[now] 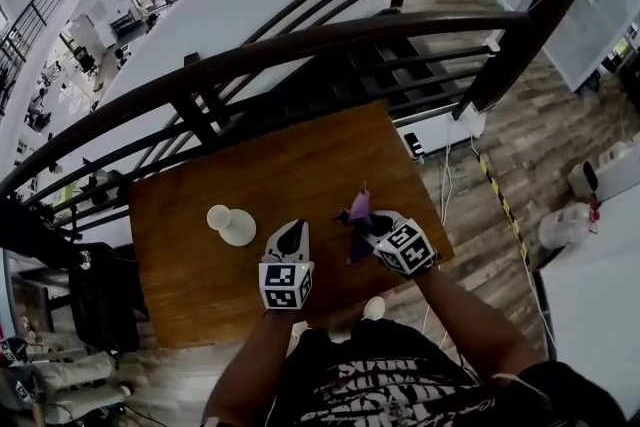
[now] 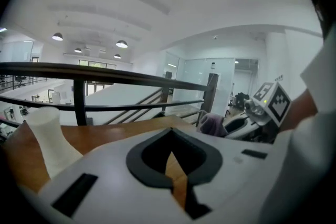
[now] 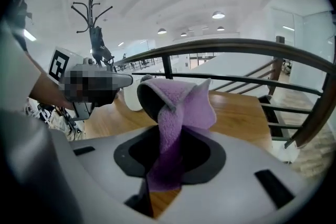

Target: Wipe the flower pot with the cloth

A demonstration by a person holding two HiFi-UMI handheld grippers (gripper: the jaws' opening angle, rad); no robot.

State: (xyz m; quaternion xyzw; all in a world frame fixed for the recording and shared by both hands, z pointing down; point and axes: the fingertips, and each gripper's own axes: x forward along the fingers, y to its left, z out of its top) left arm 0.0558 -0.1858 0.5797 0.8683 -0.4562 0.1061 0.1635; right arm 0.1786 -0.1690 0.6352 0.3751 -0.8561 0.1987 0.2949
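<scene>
Over surface (image 1: 190,285), limp cloth (image 3: 181,110) was clenched in right gripper (image 1: 372,227); left gripper (image 1: 290,240) closed, empty.
Flower pot (image 1: 235,229) judged light, rigid, tippable; hold at neck.

Just one white flower pot (image 1: 232,225), one purple cloth (image 1: 357,211) and one wooden table (image 1: 300,165) here. Grippers: two, the left gripper (image 1: 291,233) and right gripper (image 1: 368,225).

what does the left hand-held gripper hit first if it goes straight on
Likely the bare table just ahead, as it tilts slightly down; the pot stands left of its line. Depth is unclear.
</scene>
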